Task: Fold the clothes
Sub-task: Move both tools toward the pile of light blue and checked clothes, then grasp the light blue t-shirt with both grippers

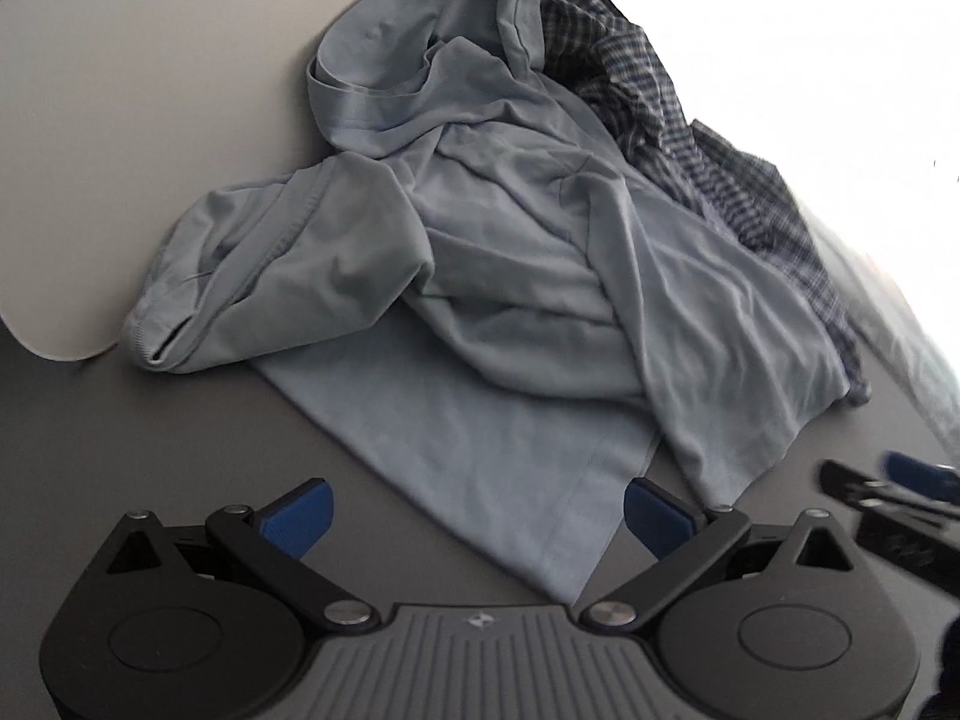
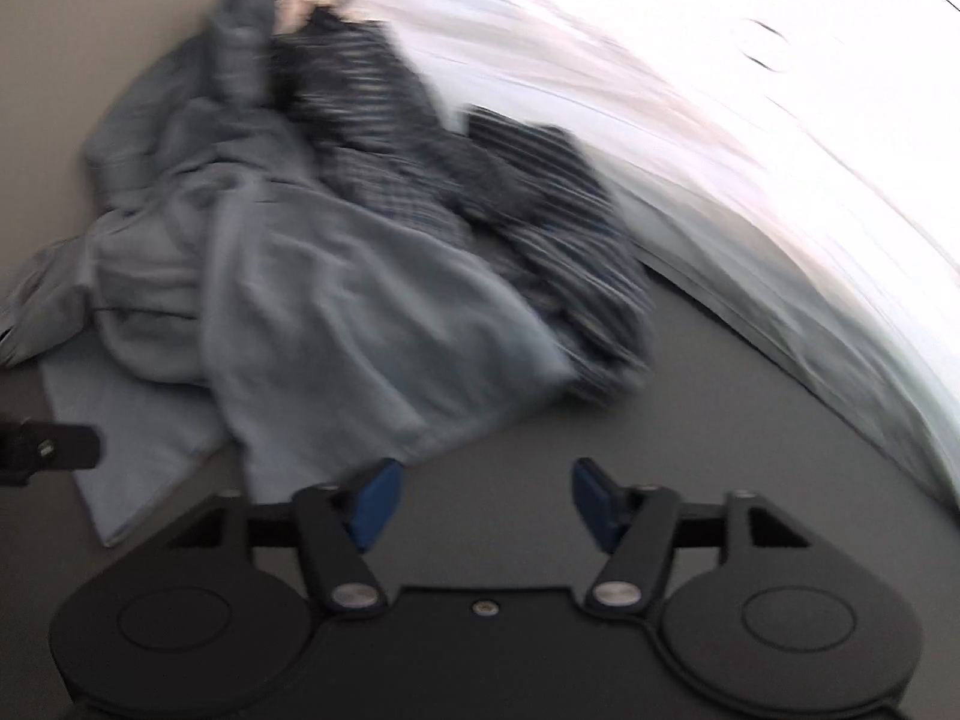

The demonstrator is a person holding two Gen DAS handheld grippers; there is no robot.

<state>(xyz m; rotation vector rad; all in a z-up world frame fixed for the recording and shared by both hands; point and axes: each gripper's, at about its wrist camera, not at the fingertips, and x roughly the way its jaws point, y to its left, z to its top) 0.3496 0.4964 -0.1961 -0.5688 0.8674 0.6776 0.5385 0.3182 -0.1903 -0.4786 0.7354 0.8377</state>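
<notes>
Lying crumpled on the dark grey counter (image 1: 150, 432), the light blue jersey T-shirt (image 1: 510, 276) sits approx. centre of the left wrist view, one sleeve bunched toward the left, hem spread flat toward the camera. Dark navy-and-white checked woven shirt (image 1: 678, 126) lies behind and to the right of it, touching, partly under the blue fabric. Pale grey rounded panel (image 1: 120, 120) stands behind the pile at left.

Left tongs (image 1: 477, 516): blue pads spread wide, nothing between them; hem of the blue T-shirt lies just ahead, btwn the pads in view, contact not confirmed.

Right tongs (image 2: 486, 501): also spread apart, holding nothing, over bare counter (image 2: 690, 396) near the T-shirt's (image 2: 336, 312) lower corner. Right wrist view is motion-blurred; checked shirt (image 2: 480, 192) appears heaped at the far right of the pile, detail not legible.

Bright white fabric surface (image 2: 750, 150) borders the counter on the right.
</notes>
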